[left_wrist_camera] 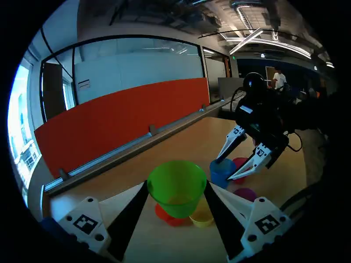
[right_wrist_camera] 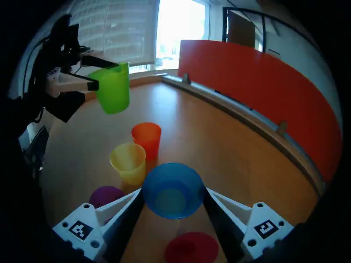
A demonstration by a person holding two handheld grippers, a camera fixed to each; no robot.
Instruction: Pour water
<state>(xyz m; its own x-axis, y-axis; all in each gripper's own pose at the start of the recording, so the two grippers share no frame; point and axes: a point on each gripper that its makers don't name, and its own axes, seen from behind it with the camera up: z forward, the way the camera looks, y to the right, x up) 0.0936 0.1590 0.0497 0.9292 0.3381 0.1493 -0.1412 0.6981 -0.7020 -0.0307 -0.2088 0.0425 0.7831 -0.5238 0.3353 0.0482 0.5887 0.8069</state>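
Pouring is not yet starting, as I read it. The left gripper (left_wrist_camera: 176,186) is clasping the green cup (left_wrist_camera: 177,195) between both fingers and carrying it high over the wooden table (right_wrist_camera: 245,149). The right gripper (right_wrist_camera: 173,192) is squeezing the blue cup (right_wrist_camera: 172,193) from both sides, low among the loose orange cup (right_wrist_camera: 147,136), yellow cup (right_wrist_camera: 128,163), purple cup (right_wrist_camera: 106,195) and red cup (right_wrist_camera: 191,247). Seen from the right gripper view, the green cup is hanging well apart from the blue one, up and to the side. Its long axis is running nearly vertical, with the mouth facing up and only a slight lean. Whether either cup is holding water I cannot tell. The next move is likely calling for the green rim to be brought over the blue mouth, then tipped slowly towards it.
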